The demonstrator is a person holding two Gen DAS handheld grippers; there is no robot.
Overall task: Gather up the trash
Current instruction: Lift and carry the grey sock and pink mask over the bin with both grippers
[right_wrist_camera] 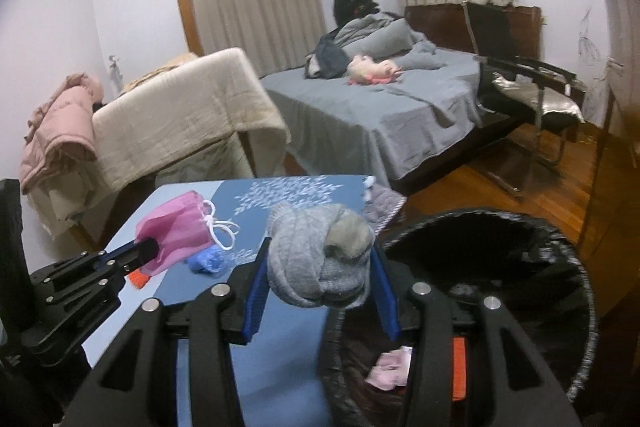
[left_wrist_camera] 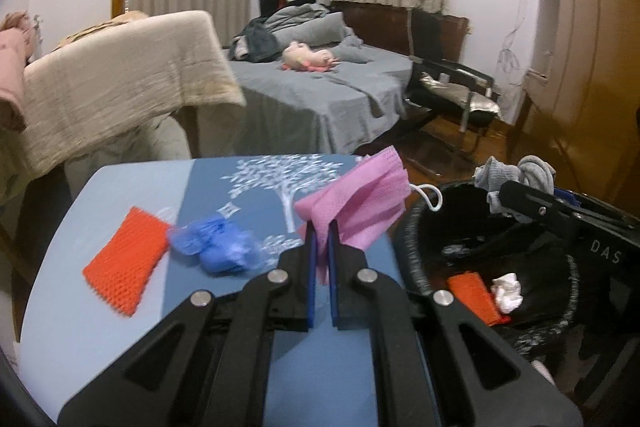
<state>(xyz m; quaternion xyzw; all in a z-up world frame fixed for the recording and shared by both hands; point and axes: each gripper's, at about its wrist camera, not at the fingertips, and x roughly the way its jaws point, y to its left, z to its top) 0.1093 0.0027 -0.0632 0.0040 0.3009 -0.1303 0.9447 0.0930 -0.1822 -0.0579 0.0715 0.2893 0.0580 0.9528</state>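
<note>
The left gripper is pinching a pink face mask between its blue-padded fingers, which are pressed nearly together on the fabric. The mask is fanning out above the fingertips, and its white ear loop is dangling toward the bin. The mask is hanging above the right edge of the worktop, a blue surface with a white tree print.

The right gripper is clamping a balled-up grey sock, its fingers spread partway around the bundle and pressing on both of its sides. The sock is sitting over the gap between the worktop's right edge and the rim of the black trash bin.

Still lying on the worktop are an orange mesh sleeve toward the left edge and, just beside it, a crumpled blue plastic glove or cover; which of the two cannot be told. A grey cloth is lying at the worktop's far right corner.

Inside the bin, which is lined with a black bag, an orange piece and a crumpled white tissue are resting on the bottom; in the right wrist view a pink scrap is showing there as well.

Behind the worktop, a bed with a grey sheet is carrying a heap of clothes and a pink plush toy, and a beige blanket is draping over furniture to the left.
</note>
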